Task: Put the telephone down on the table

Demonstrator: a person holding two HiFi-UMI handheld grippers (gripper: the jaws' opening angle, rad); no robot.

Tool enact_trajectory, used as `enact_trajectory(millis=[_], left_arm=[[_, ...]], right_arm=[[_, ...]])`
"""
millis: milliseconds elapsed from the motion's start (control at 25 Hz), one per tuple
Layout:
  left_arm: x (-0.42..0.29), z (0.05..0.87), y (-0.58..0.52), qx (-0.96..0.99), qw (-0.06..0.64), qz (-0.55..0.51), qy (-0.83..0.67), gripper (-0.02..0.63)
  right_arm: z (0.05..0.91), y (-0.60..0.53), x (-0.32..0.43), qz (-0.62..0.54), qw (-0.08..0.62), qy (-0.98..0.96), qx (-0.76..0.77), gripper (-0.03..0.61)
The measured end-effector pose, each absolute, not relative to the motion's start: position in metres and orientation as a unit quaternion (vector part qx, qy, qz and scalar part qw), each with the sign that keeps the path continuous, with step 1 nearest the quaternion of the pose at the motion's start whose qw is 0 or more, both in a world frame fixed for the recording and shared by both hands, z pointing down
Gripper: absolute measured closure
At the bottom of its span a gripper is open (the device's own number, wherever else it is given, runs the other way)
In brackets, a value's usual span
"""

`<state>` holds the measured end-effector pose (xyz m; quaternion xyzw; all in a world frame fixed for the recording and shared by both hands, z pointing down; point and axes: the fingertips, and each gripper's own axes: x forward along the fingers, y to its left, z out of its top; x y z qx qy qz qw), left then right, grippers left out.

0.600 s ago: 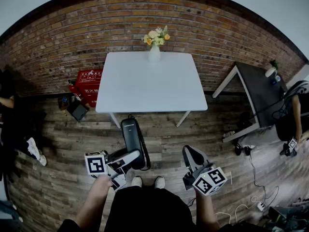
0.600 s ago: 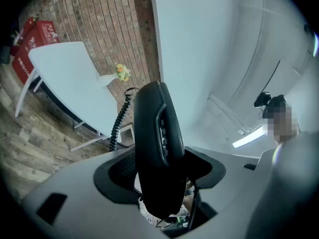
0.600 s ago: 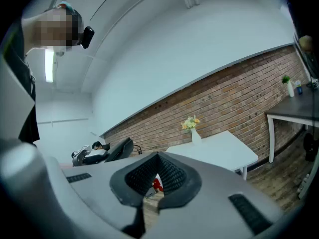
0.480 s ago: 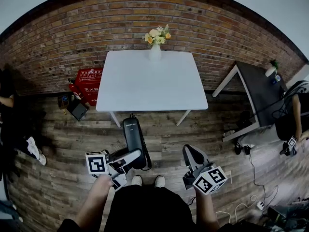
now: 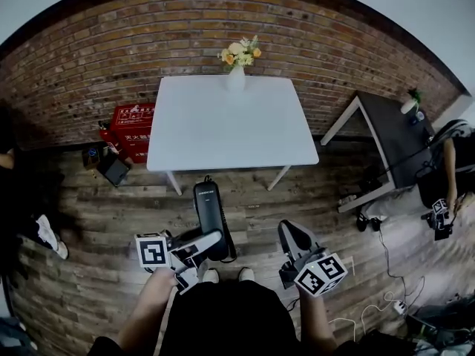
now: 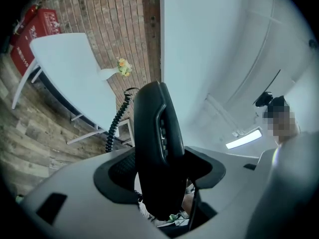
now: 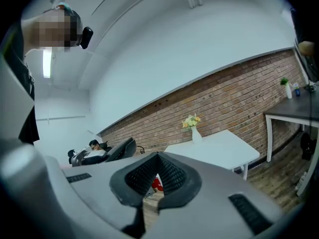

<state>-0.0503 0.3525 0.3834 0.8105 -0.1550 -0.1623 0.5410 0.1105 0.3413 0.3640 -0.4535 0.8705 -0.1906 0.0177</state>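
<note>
The black telephone handset (image 5: 210,212) stands on end over the wooden floor, in front of the white table (image 5: 223,136). My left gripper (image 5: 206,242) is shut on its lower part. In the left gripper view the handset (image 6: 155,143) fills the gap between the jaws, and its coiled cord (image 6: 116,122) hangs behind. My right gripper (image 5: 295,237) hovers to the right of it, shut and empty; its jaws (image 7: 149,185) meet with nothing between them. A white vase of flowers (image 5: 236,76) stands at the table's far edge.
A red crate (image 5: 130,123) and a small dark case (image 5: 113,170) sit on the floor left of the table. To the right are a dark desk (image 5: 393,136) and a seated person (image 5: 451,170). Cables (image 5: 392,311) lie on the floor at lower right.
My left gripper with the handset has drifted slightly to the right. The right gripper has stayed where it was, shut.
</note>
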Motion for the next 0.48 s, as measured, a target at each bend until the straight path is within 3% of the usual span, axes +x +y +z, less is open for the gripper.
enact_trajectory(millis=[480], left_arm=[[-0.081, 0.388, 0.344, 0.811, 0.544, -0.152, -0.152, 0.333]], right_arm=[[0.376, 0.338, 0.086, -0.218, 0.030, 0.853, -0.474, 0.557]])
